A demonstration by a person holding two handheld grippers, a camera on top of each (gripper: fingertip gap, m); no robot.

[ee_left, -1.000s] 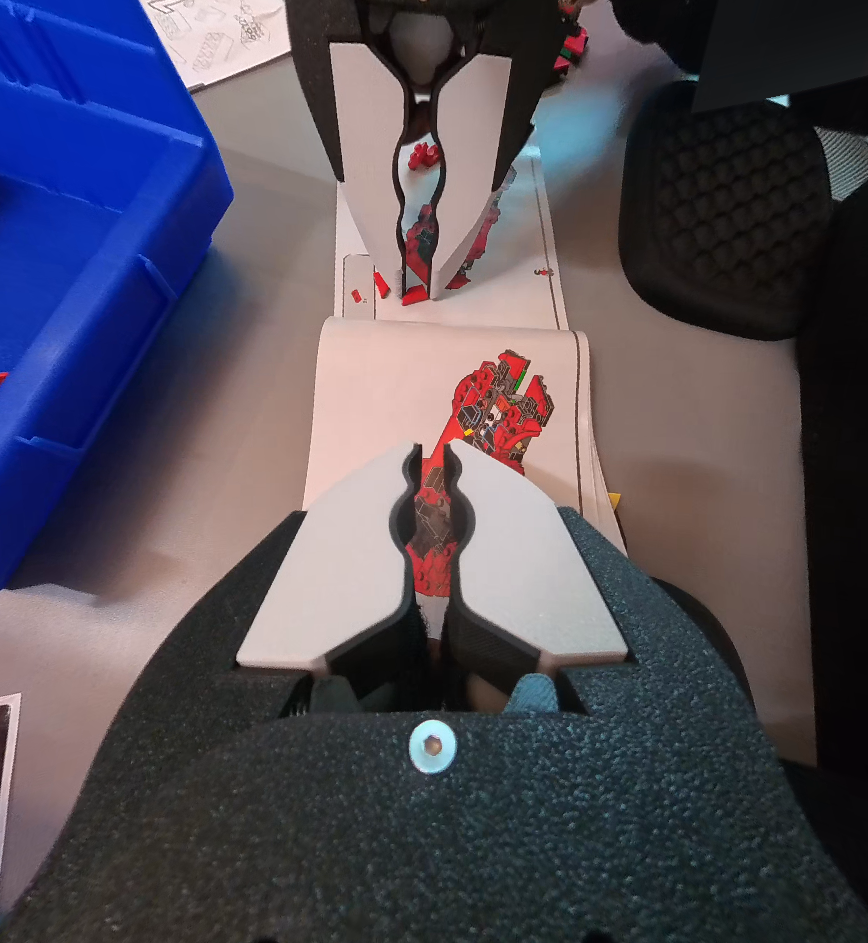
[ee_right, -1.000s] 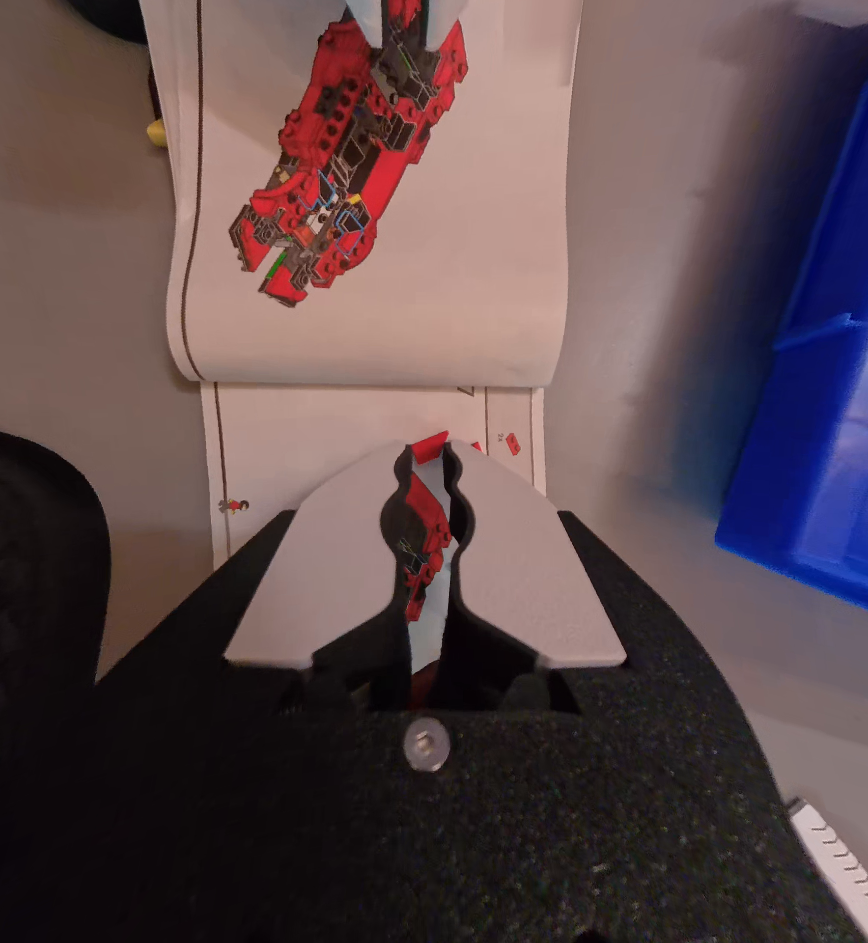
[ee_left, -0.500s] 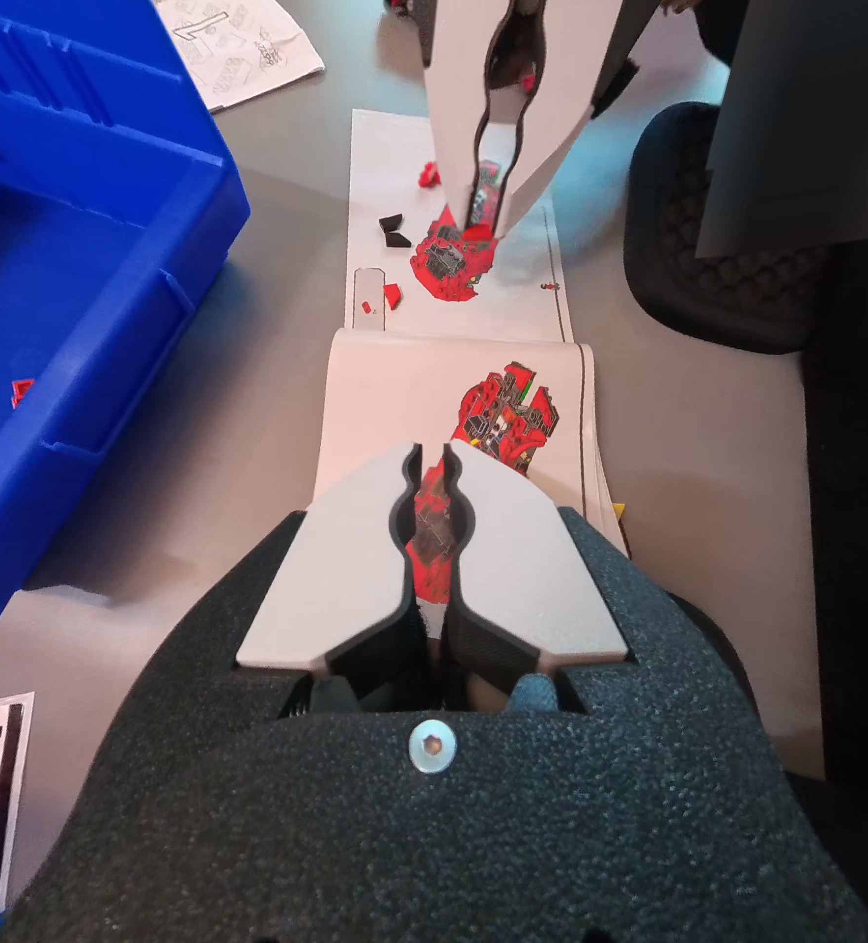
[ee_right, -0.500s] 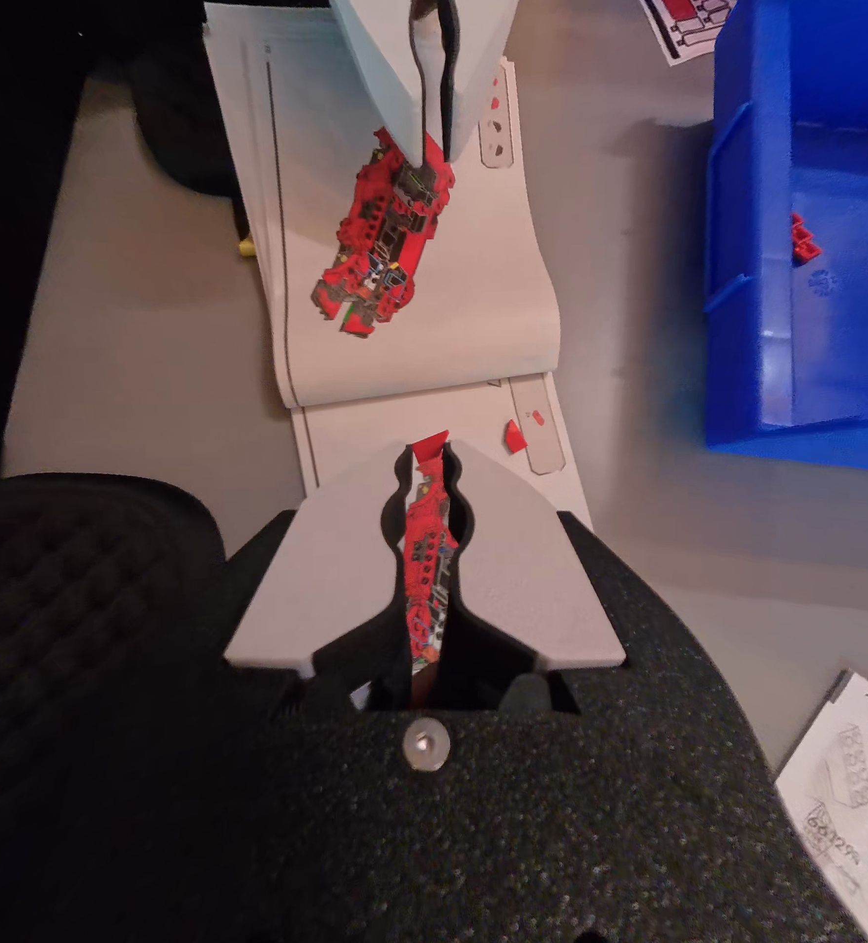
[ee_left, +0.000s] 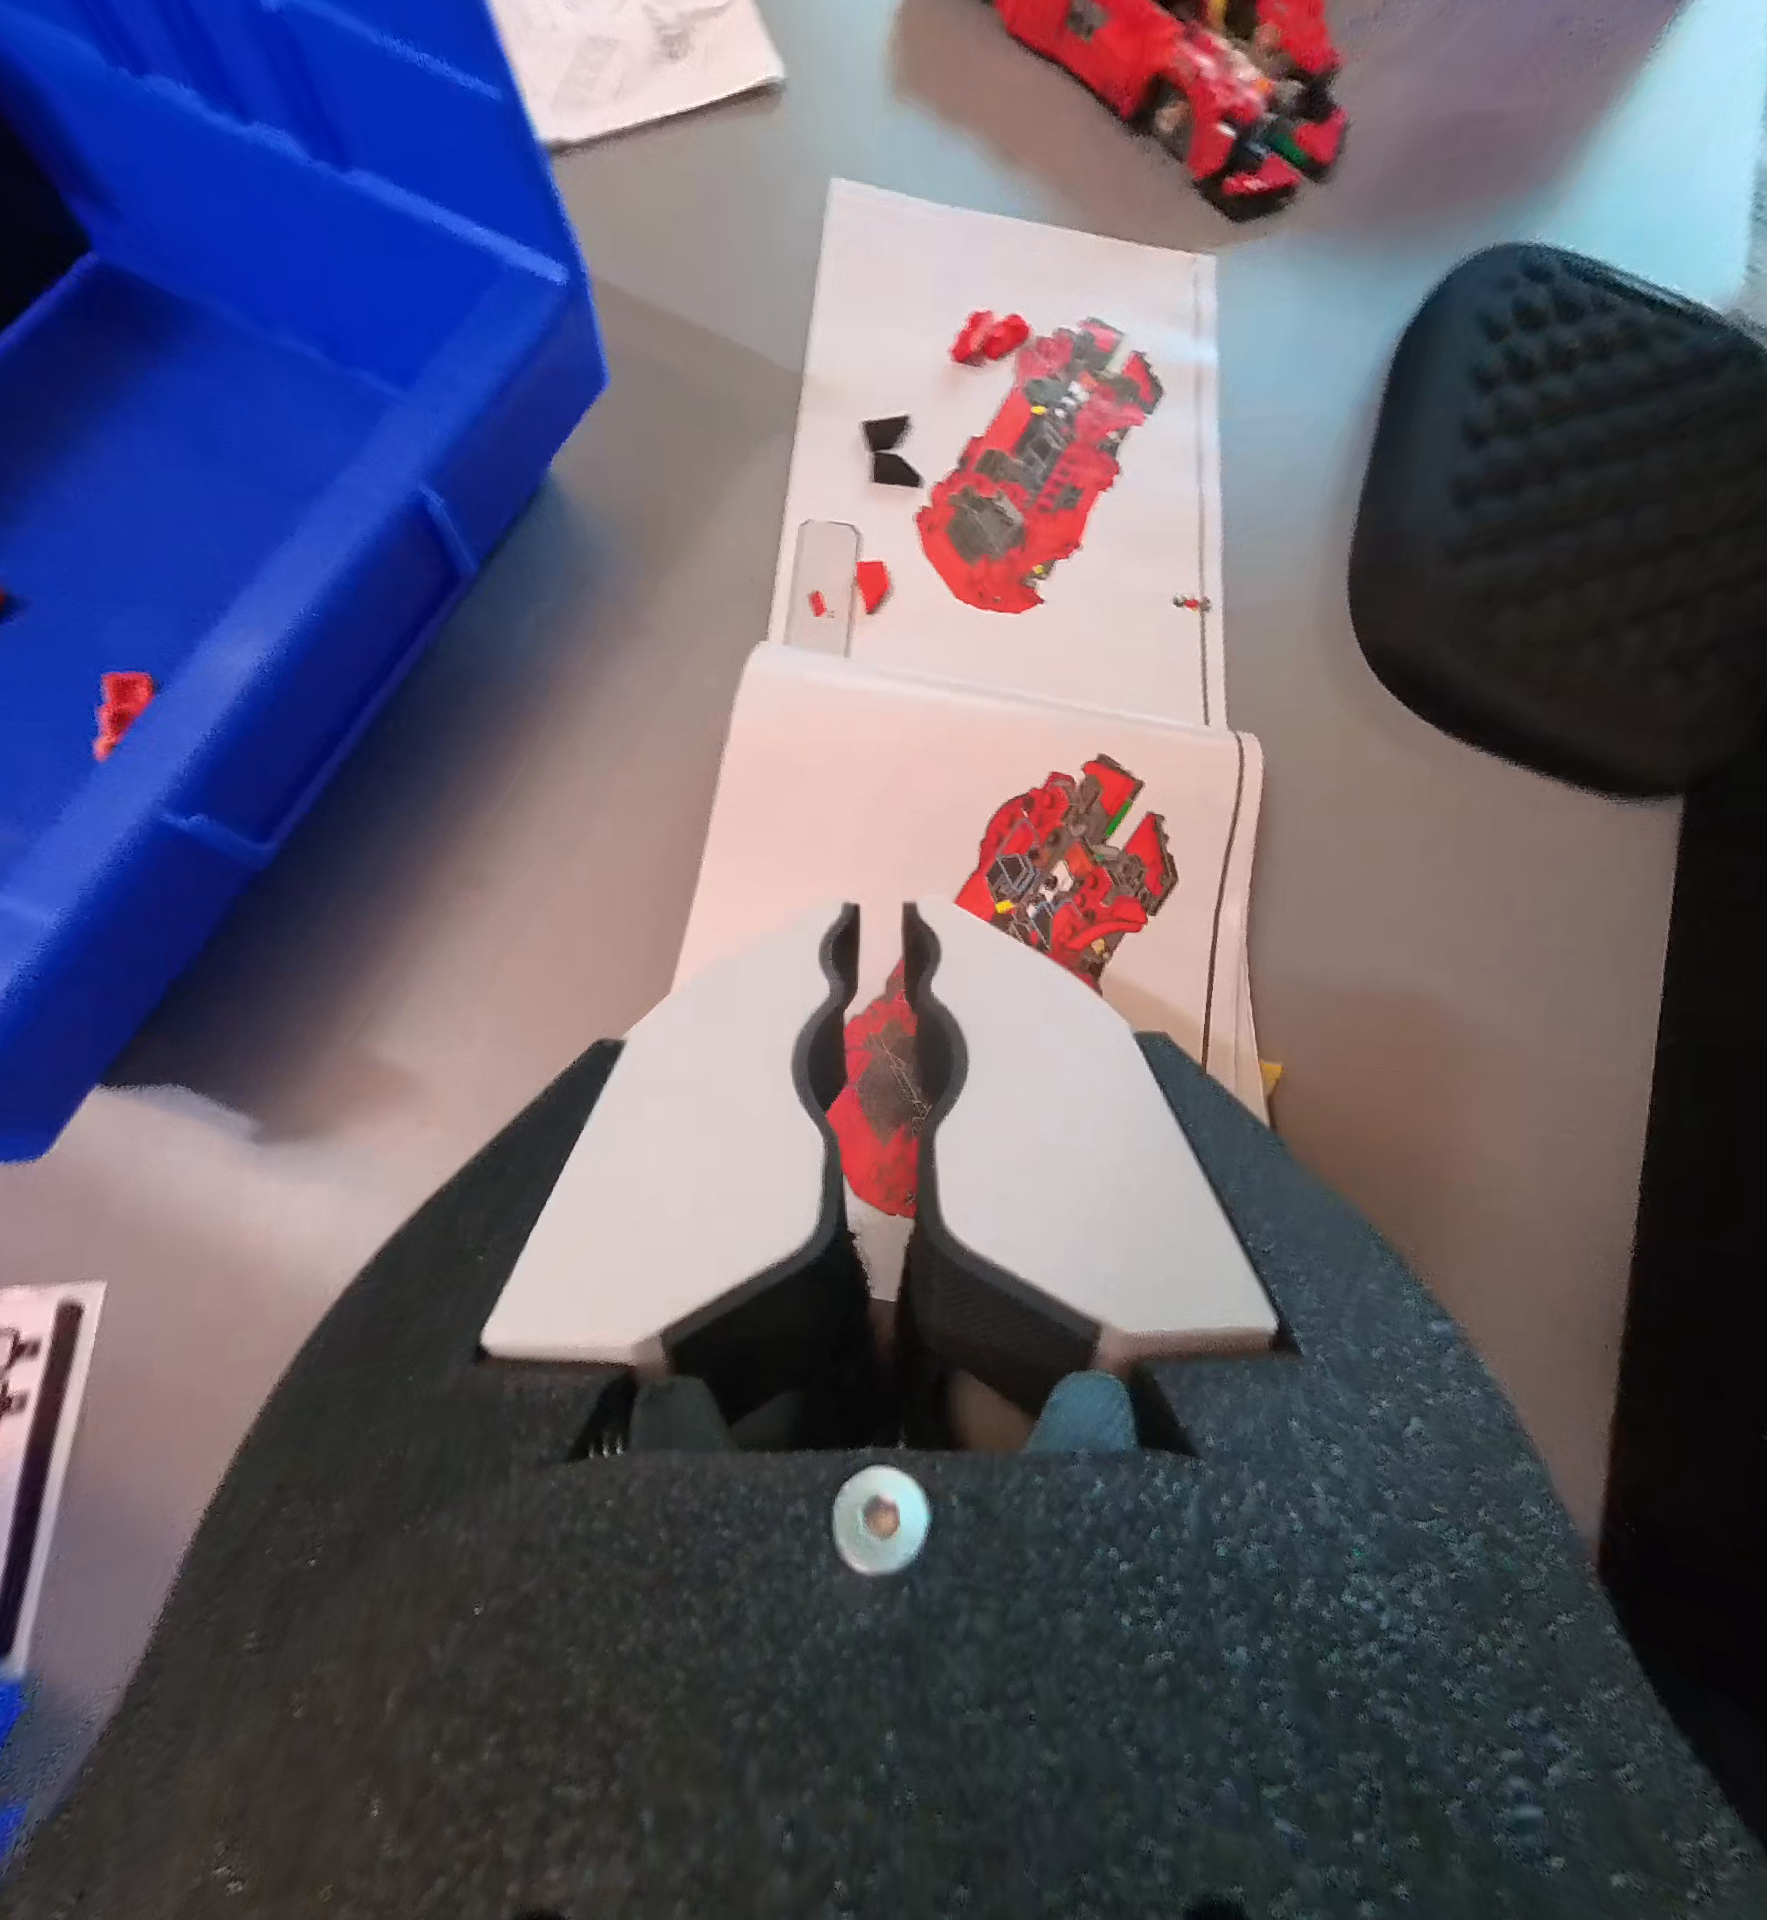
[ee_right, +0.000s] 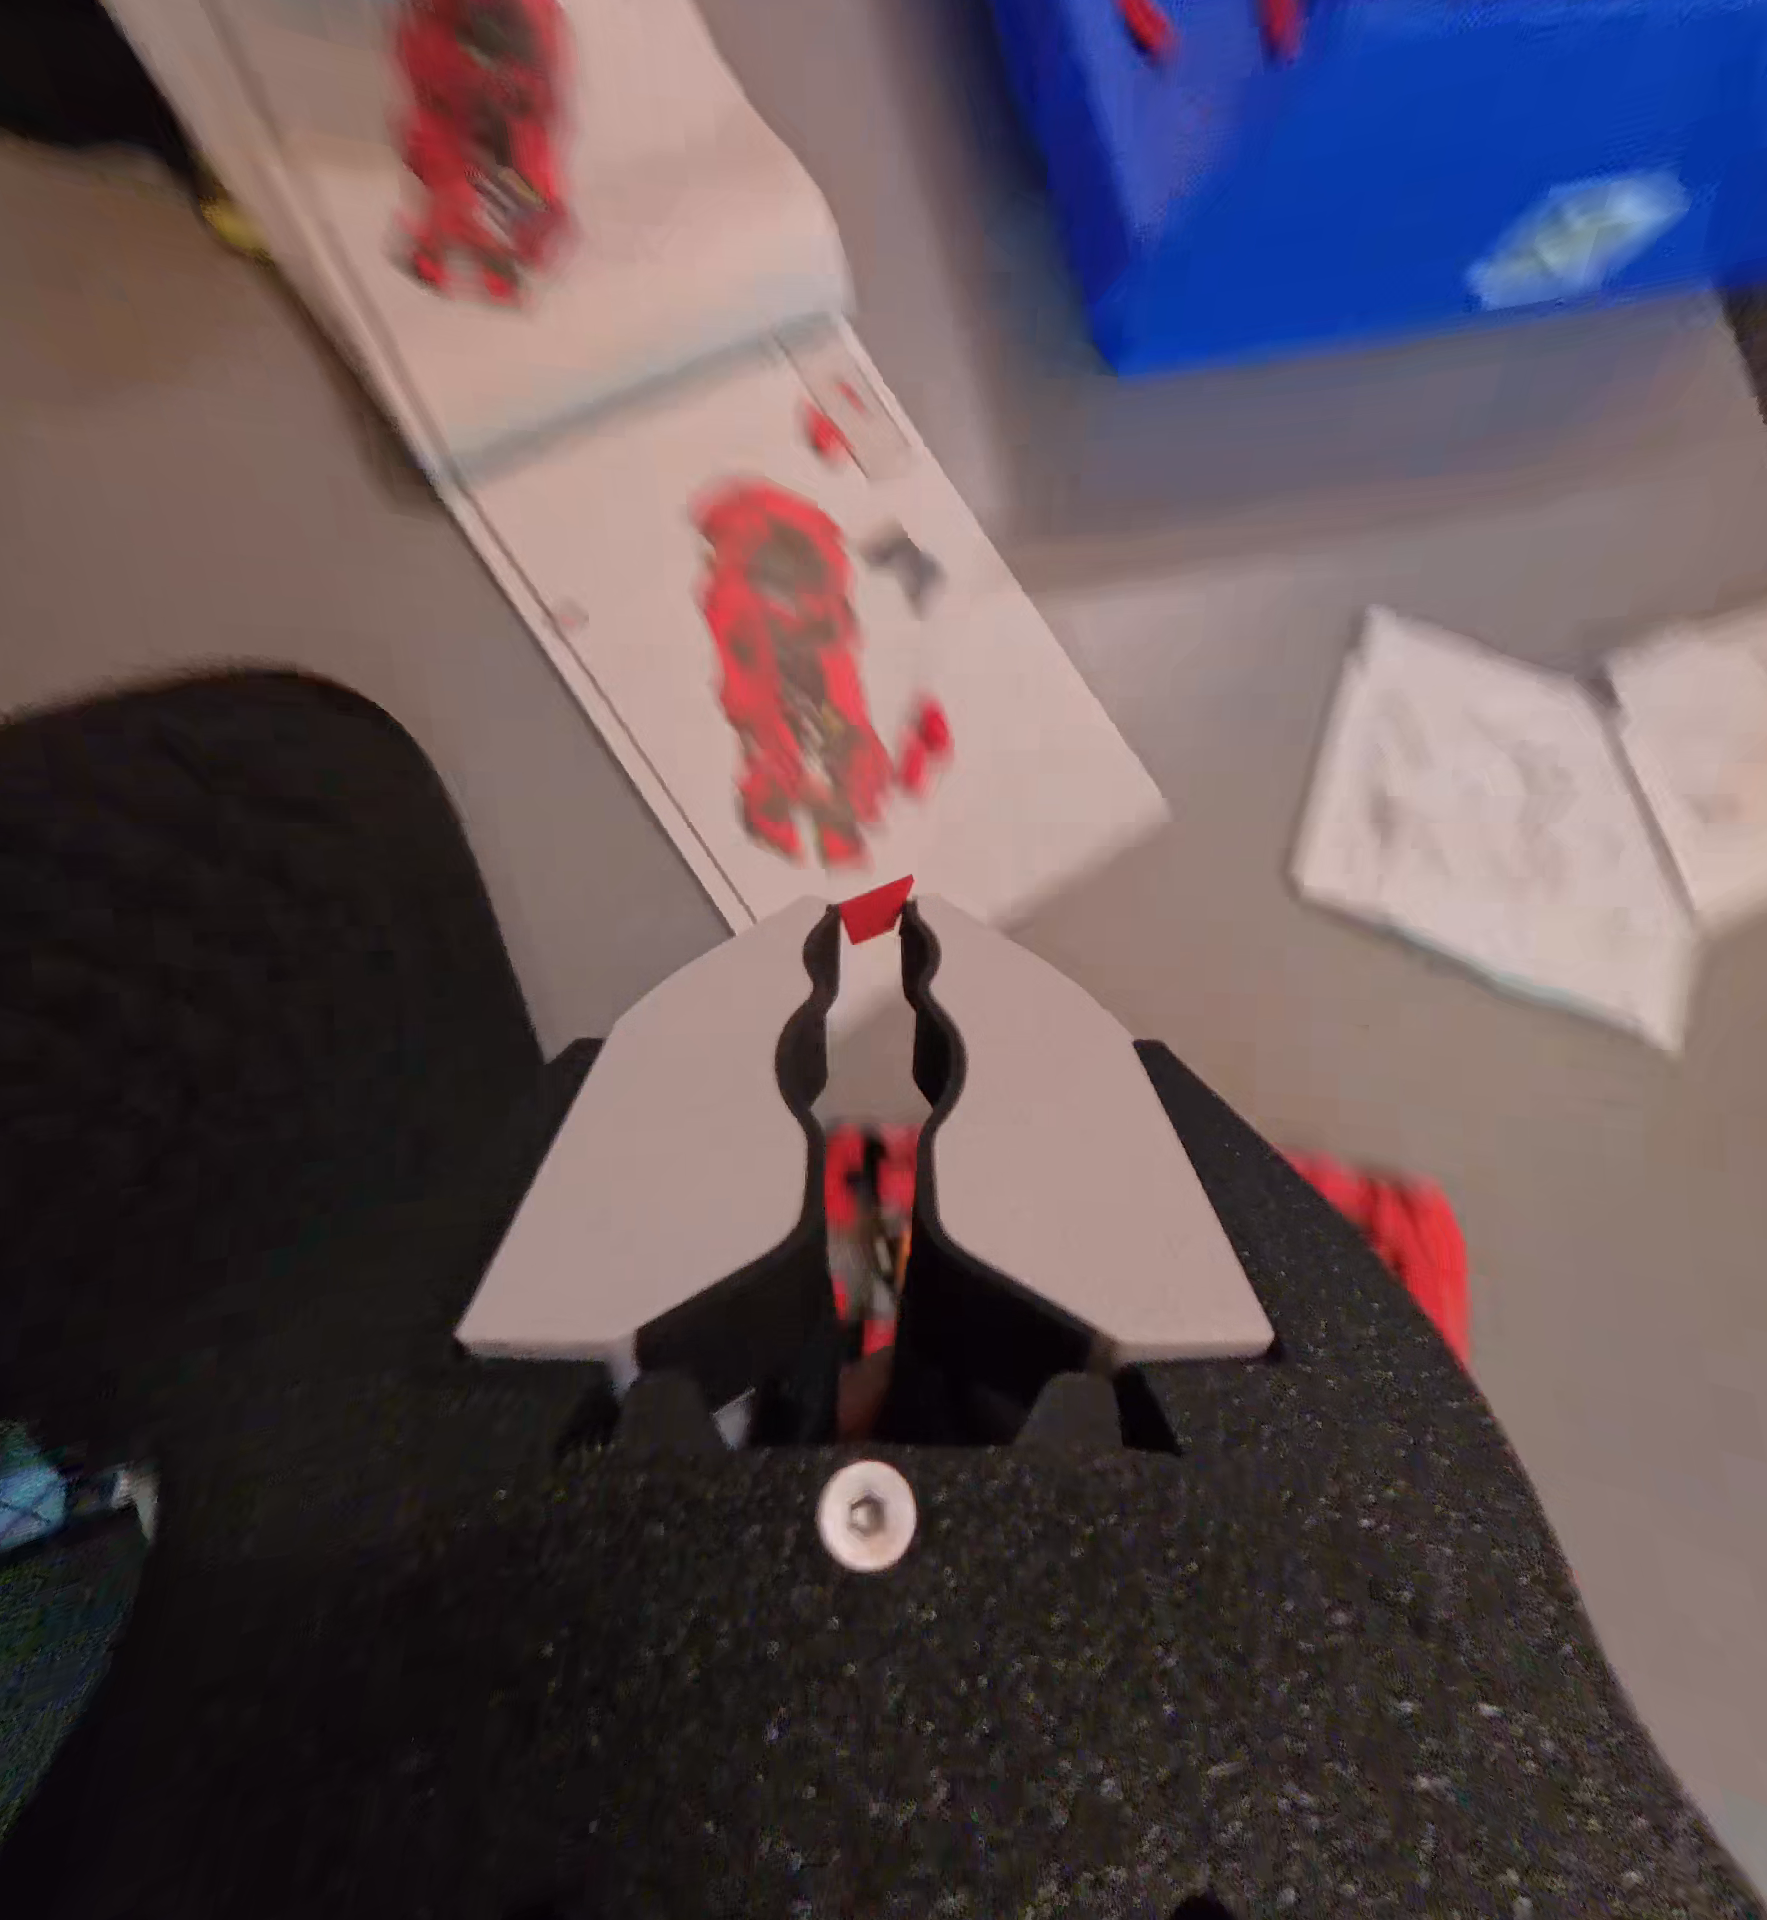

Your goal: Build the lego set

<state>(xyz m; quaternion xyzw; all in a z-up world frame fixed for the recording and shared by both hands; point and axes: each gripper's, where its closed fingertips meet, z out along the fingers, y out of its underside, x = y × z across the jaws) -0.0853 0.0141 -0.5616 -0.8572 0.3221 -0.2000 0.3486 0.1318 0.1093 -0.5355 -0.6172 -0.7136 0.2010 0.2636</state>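
The right gripper (ee_right: 874,914) is pinching a small red lego piece (ee_right: 876,908) at its fingertips, above the near edge of the open instruction booklet (ee_right: 962,665). That view is badly blurred, but the red shape under the gripper is probably the partly built car, which the left wrist view shows properly: the red lego car (ee_left: 1185,88) sits on the grey table (ee_left: 505,935) past the booklet's far end. The left gripper (ee_left: 881,920) hovers over the booklet, fingers nearly together with a thin gap, holding nothing. Blue bin (ee_left: 359,436) with 2 loose red pieces (ee_left: 120,701) on the left, black padded case (ee_left: 1575,499) on the right.
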